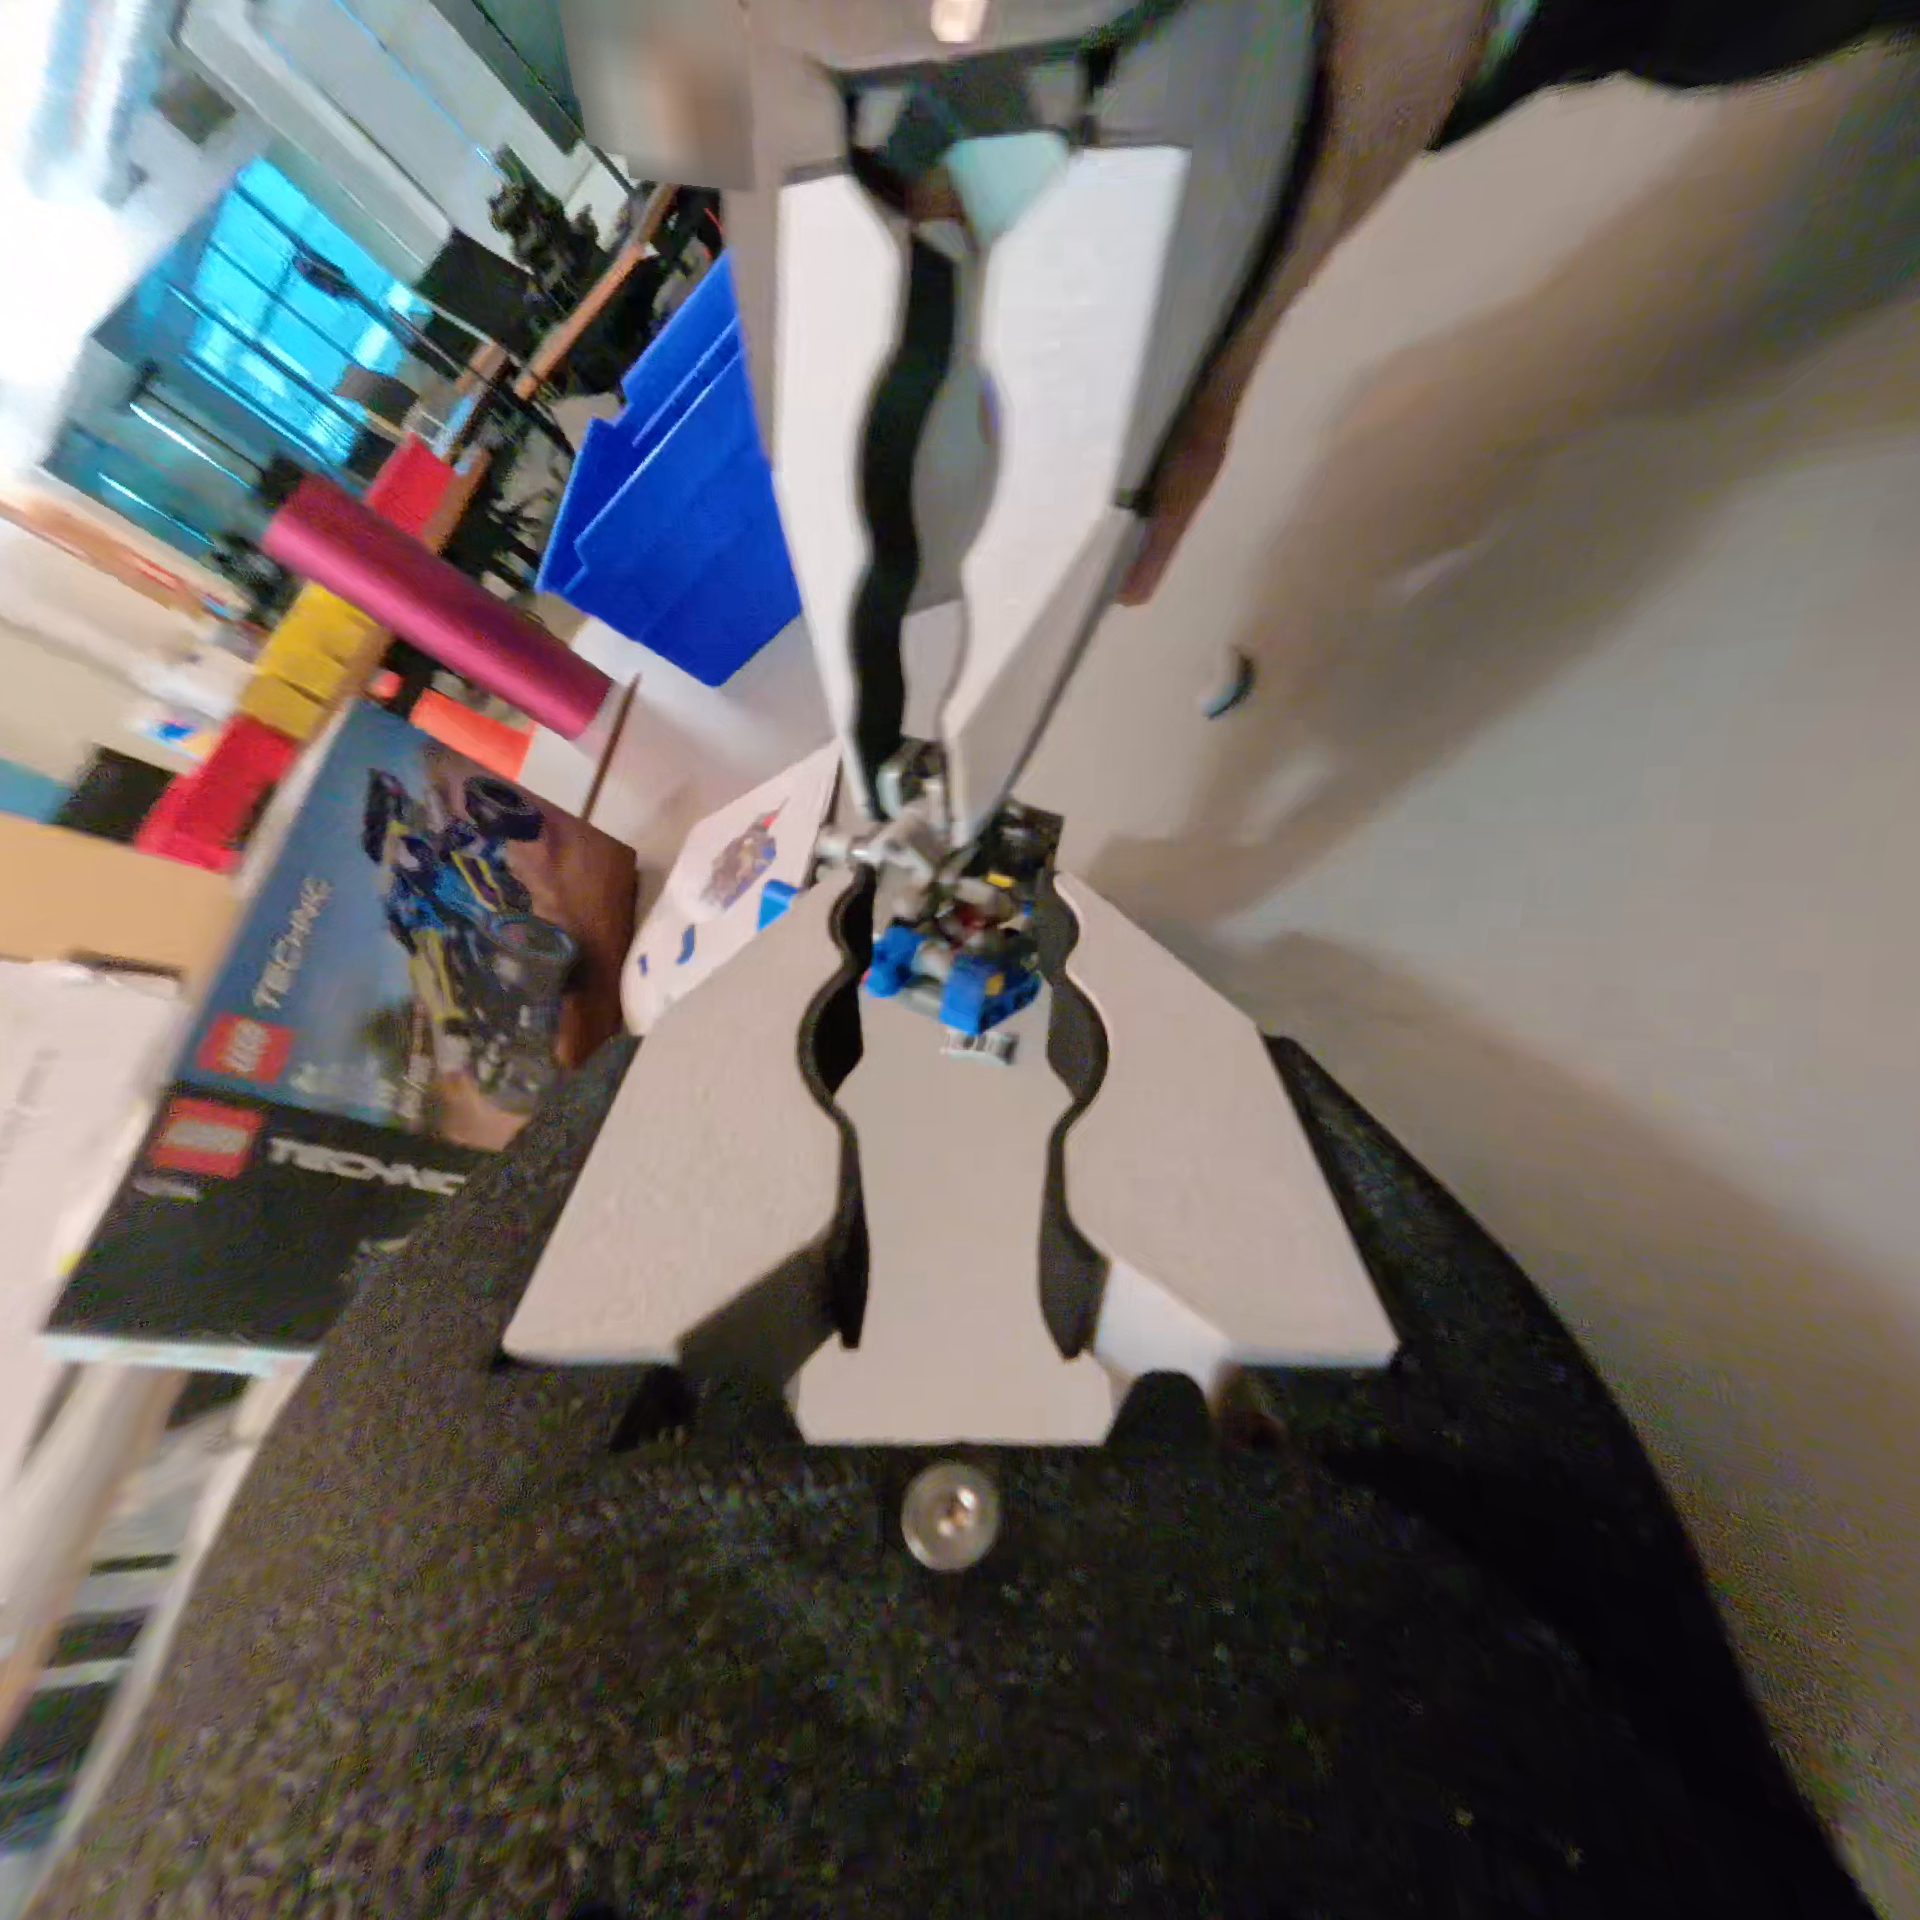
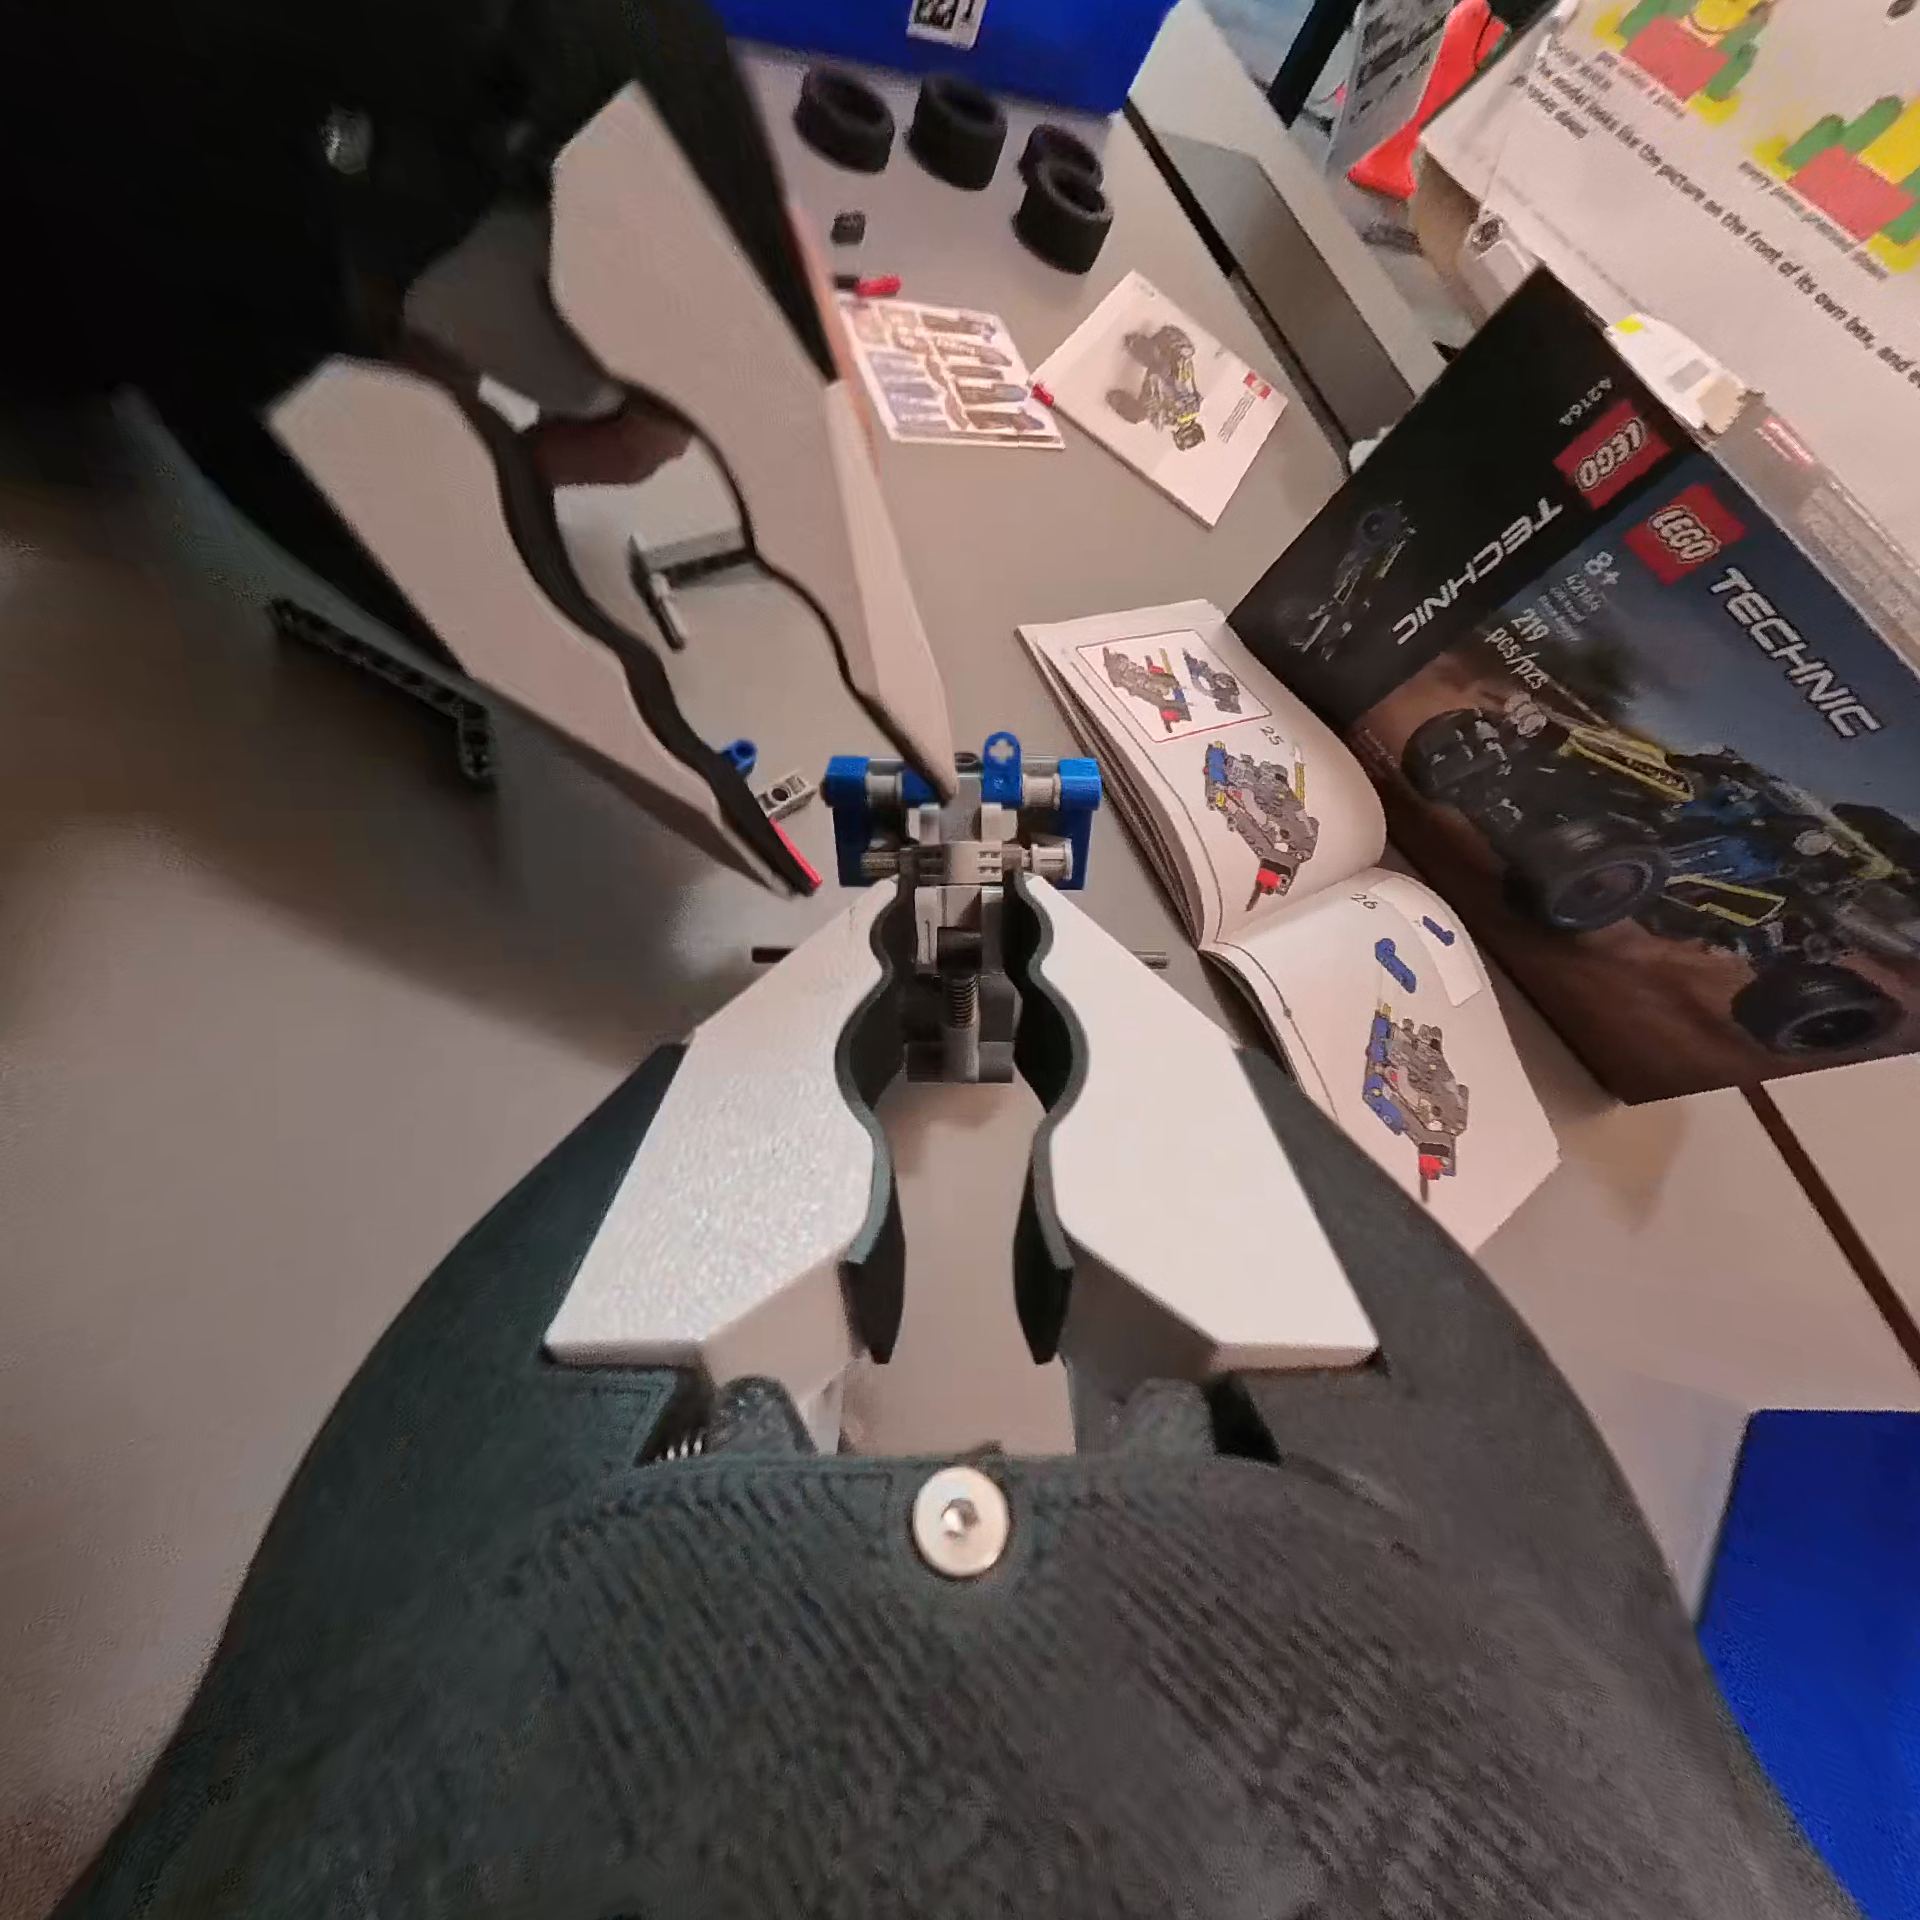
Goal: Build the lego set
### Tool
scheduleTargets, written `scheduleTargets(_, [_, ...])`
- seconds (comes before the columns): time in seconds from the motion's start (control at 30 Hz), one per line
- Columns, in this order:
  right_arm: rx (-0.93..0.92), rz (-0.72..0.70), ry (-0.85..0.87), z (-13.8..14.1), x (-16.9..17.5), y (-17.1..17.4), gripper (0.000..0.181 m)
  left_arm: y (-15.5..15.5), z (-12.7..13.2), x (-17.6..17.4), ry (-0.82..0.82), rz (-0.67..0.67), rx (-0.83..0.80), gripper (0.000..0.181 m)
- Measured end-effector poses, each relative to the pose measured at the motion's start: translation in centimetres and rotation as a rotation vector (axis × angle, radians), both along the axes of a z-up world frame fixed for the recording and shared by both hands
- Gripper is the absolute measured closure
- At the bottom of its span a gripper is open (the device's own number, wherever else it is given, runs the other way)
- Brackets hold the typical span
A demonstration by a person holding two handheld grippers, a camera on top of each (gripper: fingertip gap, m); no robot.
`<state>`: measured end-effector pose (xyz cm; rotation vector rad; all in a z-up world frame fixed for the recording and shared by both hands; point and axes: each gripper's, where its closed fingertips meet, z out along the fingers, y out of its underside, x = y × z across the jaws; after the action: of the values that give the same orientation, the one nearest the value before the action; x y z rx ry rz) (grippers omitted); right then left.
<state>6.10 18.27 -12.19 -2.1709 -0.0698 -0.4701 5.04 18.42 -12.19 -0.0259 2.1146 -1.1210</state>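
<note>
Lego chassis (image 2: 961, 883) held above table (image 2: 260, 1039), clamped in right tool (image 2: 961, 914). Left tool (image 2: 883, 821) nearly closed, tips pressing chassis top; whether it grips a part, cannot tell. Risk: off-axis push twists chassis loose, pops pins.

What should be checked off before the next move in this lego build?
1. Right gripper holds the lego assembly: ok, its fingers clamp the grey stem.
2. Left gripper grips the assembly's blue end: cannot tell; the fingers straddle it, but contact is unclear.
3. Instruction booklet lies open and in sight: ok.
4. Black tyres are on the table for later steps: ok.
5. Assembly is clear of the table: cannot tell.
6. Left wrist view is sharp enough to judge alignment: not ok, it is blurred.
</note>
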Motion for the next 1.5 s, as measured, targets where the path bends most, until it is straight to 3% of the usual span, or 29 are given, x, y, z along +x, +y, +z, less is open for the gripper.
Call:
scheduleTargets(0.23, [-0.112, 0.173, -0.102, -1.2, -2.0, 0.5, 0.166, 1.6, 1.5, -0.3, 0.325, -0.068, -0.190, 0.160])
scheduleTargets(0.4, [-0.156, 0.315, -0.185, -1.3, -3.7, 1.1, 0.166, 2.1, -0.9, -1.5, 0.570, -0.191, -0.055, 0.157])
scheduleTargets(0.6, [-0.204, 0.418, -0.270, -1.2, -4.5, 1.0, 0.166, 1.1, -0.4, -2.8, 0.799, -0.360, -0.140, 0.160])
scheduleTargets(1.0, [-0.235, 0.548, -0.269, -1.3, -6.2, 1.0, 0.166, 0.7, -1.0, -4.5, 1.082, -0.483, -0.111, 0.174])
scheduleTargets(1.33, [-0.260, 0.610, -0.255, -1.4, -6.4, 0.9, 0.165, 0.7, -1.1, -5.1, 1.243, -0.540, -0.165, 0.177])
scheduleTargets(1.5, [-0.358, 0.699, -0.286, -1.9, -6.8, 0.7, 0.166, 0.7, -1.5, -5.6, 1.284, -0.579, -0.147, 0.177])
